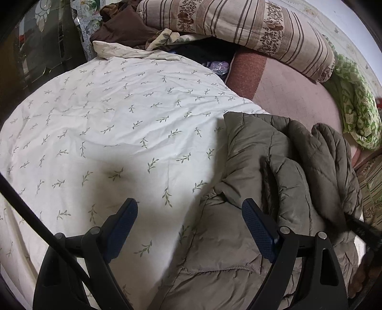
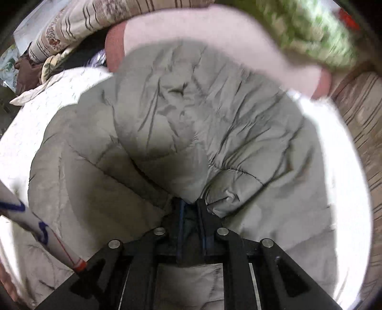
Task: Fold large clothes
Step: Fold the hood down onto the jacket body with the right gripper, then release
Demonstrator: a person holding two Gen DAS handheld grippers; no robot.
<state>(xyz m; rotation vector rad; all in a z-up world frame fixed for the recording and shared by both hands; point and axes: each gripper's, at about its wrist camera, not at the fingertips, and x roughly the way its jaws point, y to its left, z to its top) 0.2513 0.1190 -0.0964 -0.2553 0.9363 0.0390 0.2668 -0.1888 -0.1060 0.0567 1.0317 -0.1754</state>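
A puffy grey-olive quilted jacket (image 1: 274, 167) lies crumpled on a white duvet with small green sprigs (image 1: 107, 119). My left gripper (image 1: 188, 205) hangs open just above the jacket's lower edge; its left finger is over the duvet, its right finger over the jacket, and nothing is between them. In the right wrist view the jacket (image 2: 191, 119) fills the middle, blurred. My right gripper (image 2: 189, 205) has its fingers close together, pinching a fold of the jacket at their tips.
A striped floral pillow (image 1: 238, 21) and brown cloth (image 1: 119, 28) lie at the far side. A pink sheet (image 1: 293, 95) and a green patterned blanket (image 1: 355, 105) are to the right. A white sleeve with blue marks (image 2: 47, 233) crosses the lower left.
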